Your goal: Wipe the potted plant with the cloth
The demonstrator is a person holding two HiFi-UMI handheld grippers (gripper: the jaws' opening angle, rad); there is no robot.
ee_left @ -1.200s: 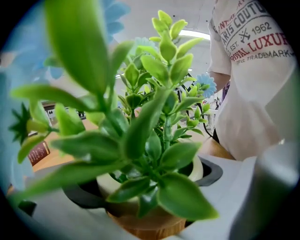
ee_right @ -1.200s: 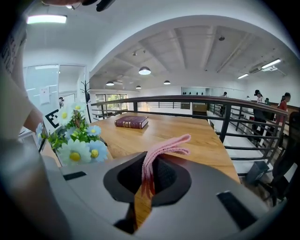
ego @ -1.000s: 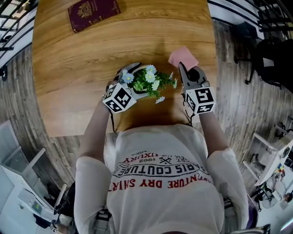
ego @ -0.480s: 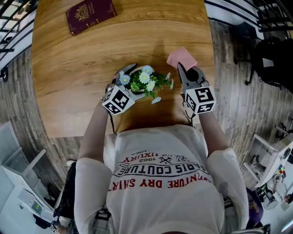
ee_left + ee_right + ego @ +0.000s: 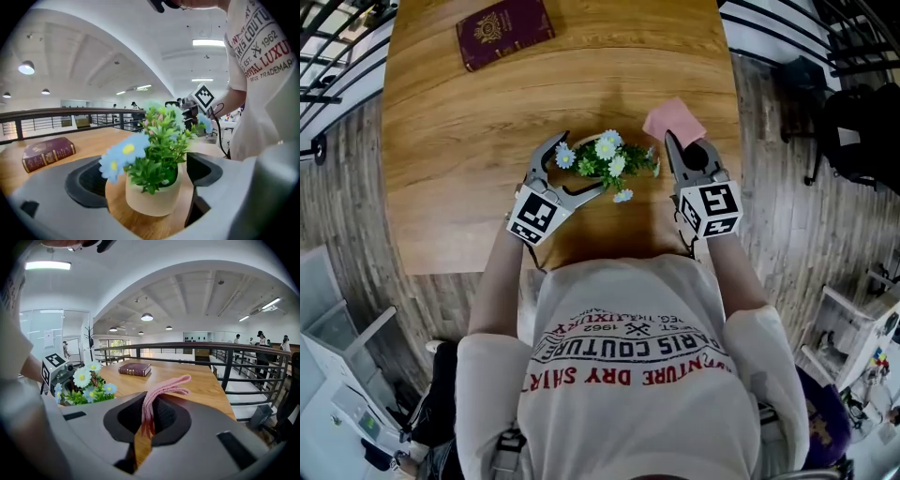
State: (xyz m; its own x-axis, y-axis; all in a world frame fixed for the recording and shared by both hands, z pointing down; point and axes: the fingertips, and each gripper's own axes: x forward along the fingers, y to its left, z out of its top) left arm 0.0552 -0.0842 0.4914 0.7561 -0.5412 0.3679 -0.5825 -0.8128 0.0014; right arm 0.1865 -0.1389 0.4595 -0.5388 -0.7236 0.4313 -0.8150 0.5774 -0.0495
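A round-edged wooden tabletop (image 5: 469, 112) fills the upper head view, with plank floor (image 5: 337, 206) on either side. The person, in a white printed shirt (image 5: 628, 375), stands at its near edge holding both tools over the wood. The left hand-held gripper (image 5: 578, 163) has its jaws spread wide around the plant (image 5: 605, 159). In the left gripper view the beige pot (image 5: 152, 197) stands upright between the dark pads (image 5: 84, 183), with bare wood showing on the left side. The right hand-held gripper (image 5: 682, 150), just right of the plant, is clamped on the pink cloth (image 5: 673, 120), which sticks out beyond the jaw tips as a folded strip (image 5: 161, 390). A maroon book (image 5: 504, 31) lies at the far edge, well apart.
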